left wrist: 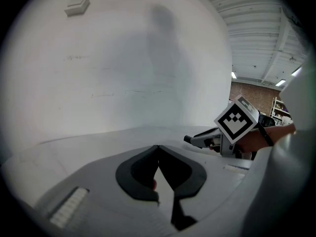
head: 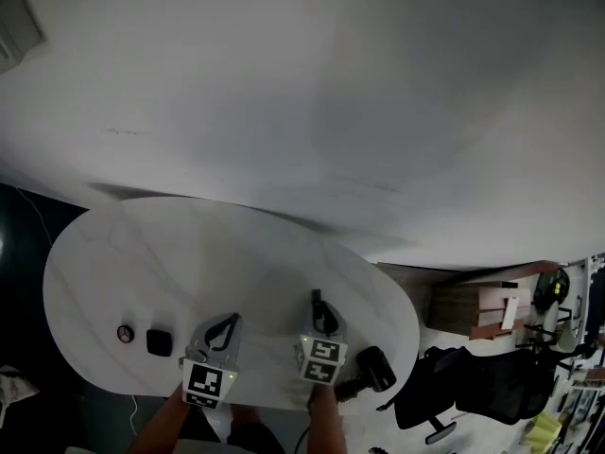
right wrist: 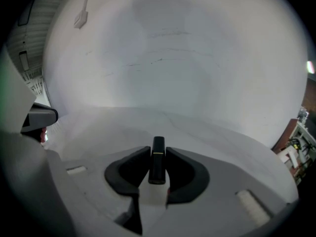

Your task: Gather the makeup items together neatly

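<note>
At the left of the white oval table (head: 236, 244), a small round item (head: 125, 333) is seen just beside a black square case (head: 158, 340). Left gripper (left wrist: 158, 147) — jaws closed tip to tip, nothing held. Right gripper (right wrist: 158, 151) — clamped on a black lipstick tube (right wrist: 157, 169), near the table's front edge.

table (head: 236, 244), left part: round item (head: 125, 333), square item (head: 158, 341) just right of it
right gripper (head: 318, 303): tube (right wrist: 157, 161) between jaws
</note>
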{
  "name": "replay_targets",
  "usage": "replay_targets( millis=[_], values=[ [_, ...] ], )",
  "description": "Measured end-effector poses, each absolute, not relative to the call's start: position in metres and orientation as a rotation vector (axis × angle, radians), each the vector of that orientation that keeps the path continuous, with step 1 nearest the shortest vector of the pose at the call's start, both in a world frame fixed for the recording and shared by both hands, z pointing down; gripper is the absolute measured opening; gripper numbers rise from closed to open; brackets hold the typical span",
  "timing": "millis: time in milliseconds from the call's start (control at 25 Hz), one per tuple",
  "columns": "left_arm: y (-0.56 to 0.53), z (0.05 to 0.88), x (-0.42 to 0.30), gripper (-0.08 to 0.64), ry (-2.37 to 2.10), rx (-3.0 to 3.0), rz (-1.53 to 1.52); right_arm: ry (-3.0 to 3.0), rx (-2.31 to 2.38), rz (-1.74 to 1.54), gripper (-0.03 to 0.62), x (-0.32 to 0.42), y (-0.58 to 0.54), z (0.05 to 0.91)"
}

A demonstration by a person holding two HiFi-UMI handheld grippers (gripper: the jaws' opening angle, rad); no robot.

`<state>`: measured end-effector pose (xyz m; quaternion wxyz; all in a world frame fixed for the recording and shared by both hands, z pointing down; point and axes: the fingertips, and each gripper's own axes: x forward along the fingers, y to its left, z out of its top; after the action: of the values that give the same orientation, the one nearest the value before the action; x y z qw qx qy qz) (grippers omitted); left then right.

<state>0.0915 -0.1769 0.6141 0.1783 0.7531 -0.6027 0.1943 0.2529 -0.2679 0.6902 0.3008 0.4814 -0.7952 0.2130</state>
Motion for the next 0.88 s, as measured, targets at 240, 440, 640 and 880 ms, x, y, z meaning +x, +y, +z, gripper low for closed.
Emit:
replay_targets(
  millis=[240,440,640,880],
  values=[
    [-0.167,0.601,0.078,0.009,-1.730,2.138,0.530,-2.152,1.279,0.539,0.101,0.235,-0.261,0.670],
    [-0.151,0.590,0.062,0.009,-1.756,2.134,0.516,-2.169,1.260,0.531,0.101,0.217,-0.244,0.652],
    [-0.134,0.578,0.042,0.009,-1.785,2.132,0.492,-2.205,1.252,0.508,0.101,0.195,-0.226,0.636],
    [-0.108,0.565,0.020,0.009,-1.814,2.137,0.474,-2.241,1.246,0.477,0.100,0.169,-0.198,0.619]
  ],
)
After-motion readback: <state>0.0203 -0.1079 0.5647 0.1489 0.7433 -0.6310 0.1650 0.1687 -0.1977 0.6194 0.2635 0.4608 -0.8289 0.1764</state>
